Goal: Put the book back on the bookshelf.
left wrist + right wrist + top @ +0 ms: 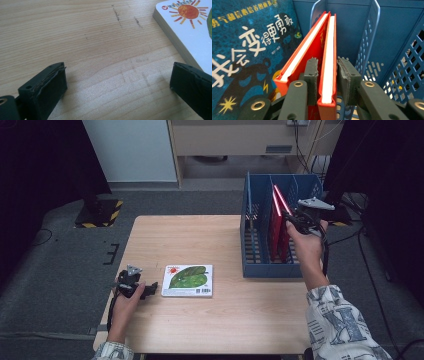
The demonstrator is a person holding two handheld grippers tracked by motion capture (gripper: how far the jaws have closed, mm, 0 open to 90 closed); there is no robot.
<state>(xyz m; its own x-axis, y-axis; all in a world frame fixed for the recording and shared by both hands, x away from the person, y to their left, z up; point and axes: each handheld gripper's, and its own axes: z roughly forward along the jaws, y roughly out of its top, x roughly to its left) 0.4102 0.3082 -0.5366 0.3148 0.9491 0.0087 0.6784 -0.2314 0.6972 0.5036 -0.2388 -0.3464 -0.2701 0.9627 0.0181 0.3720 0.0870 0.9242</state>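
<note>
A person sits at a wooden bench (220,320) with a gripper in each hand. The right gripper (300,217) is up at the blue rack (260,270) that stands on the bench's far right part. Two red books (278,227) stand upright side by side in the rack, between its dividers. In the right gripper view the jaws straddle the nearer red book (329,62) at its top edge: one pad sits in the gap between the two books and the other on the book's outer cover. The left pad lies against the cover, while a thin slit seems to remain at the right pad, so it cannot be told whether the jaws are truly pinching the book or just closing round it. The second red book (304,50) leans just beside it, touching or nearly so. A dark blue book (247,50) with pale lettering stands in the next compartment, to the left in that view. The left gripper (150,289) rests low at the bench's near left, its jaws spread wide with only bare wood between them. A white board book (188,280) with a green leaf and an orange sun lies flat on the bench just beside it; in the left gripper view its corner (185,30) is close to one jaw, untouched.
</note>
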